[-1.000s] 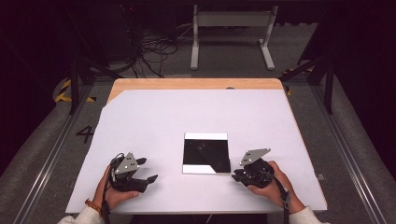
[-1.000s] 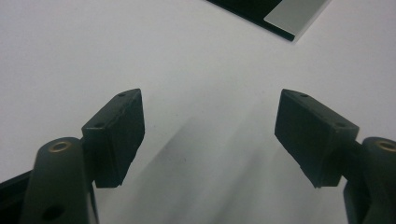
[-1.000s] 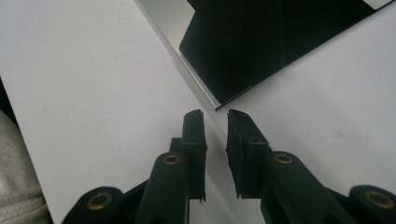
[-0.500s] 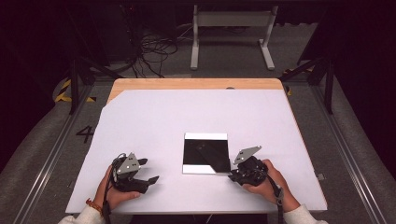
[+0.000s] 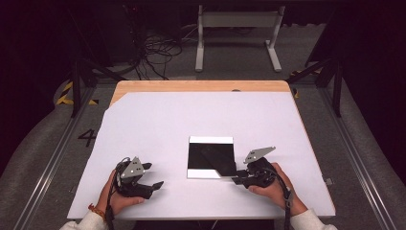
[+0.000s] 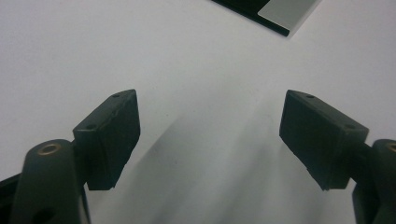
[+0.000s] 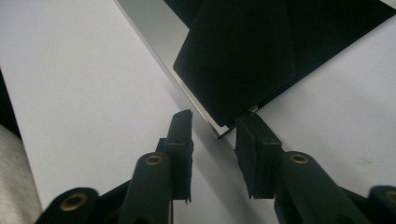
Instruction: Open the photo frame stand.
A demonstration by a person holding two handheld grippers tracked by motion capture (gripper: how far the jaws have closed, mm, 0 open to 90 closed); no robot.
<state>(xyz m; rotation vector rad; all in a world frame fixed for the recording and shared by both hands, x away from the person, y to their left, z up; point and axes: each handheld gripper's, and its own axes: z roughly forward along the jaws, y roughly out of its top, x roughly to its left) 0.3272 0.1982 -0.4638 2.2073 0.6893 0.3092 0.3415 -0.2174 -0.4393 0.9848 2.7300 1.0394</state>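
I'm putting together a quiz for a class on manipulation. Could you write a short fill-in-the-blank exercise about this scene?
1. The flat black square sheet with a white border lies on a ____ table cover.
2. The gripper at the sheet's folded near corner is the ____ gripper.
3. The left gripper has its jaws wide ____ over bare cover.
4. The far table edge is bare ____.

Missing words: white; right; open; wood

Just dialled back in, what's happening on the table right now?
A person works at the white-covered table with a gripper in each hand. The right gripper is at the near right corner of the black square sheet, whose corner is folded over; its jaws have just been opening, the corner between them. The left gripper rests open, apart from the sheet.
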